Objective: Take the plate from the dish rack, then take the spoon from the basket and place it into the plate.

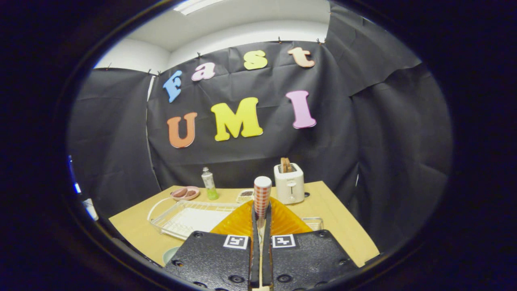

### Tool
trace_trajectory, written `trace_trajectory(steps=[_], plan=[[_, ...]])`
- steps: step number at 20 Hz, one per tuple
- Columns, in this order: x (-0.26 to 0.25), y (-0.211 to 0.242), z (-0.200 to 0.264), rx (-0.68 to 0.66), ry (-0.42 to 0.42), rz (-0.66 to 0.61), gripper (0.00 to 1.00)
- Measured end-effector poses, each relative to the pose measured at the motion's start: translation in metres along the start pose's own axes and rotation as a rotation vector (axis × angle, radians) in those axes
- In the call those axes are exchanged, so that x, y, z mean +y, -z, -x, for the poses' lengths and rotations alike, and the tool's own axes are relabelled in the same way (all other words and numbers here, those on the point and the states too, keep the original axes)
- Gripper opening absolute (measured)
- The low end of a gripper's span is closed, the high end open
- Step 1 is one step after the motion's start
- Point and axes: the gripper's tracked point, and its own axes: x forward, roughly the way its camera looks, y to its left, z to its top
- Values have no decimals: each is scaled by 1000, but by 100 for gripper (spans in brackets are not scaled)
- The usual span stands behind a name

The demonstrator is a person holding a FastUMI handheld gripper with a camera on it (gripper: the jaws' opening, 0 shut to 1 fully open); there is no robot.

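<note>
Between the two fingers of the gripper [260, 220] stands the plate [282, 220], held on its edge. It is orange and see-through, with ribs on it. The fingers are pressed close together and pinch its rim, so the gripper is grasping the plate above the wooden table [341, 226]. Just beyond the fingertips stands a checked cup [262, 197]. Beside the plate, on the table, lies the clear dish rack [181, 218]. Farther back sit a pink dish [185, 193], a small green bottle [209, 184] and a white toaster [289, 182] with bread in it. The spoon and the basket cannot be made out.
</note>
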Motion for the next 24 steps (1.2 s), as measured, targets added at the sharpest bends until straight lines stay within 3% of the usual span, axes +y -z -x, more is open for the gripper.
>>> trace_trajectory(steps=[12, 24], plan=[[124, 98, 3, 152, -169, 45, 8], [167, 143, -15, 222, -209, 53, 9]])
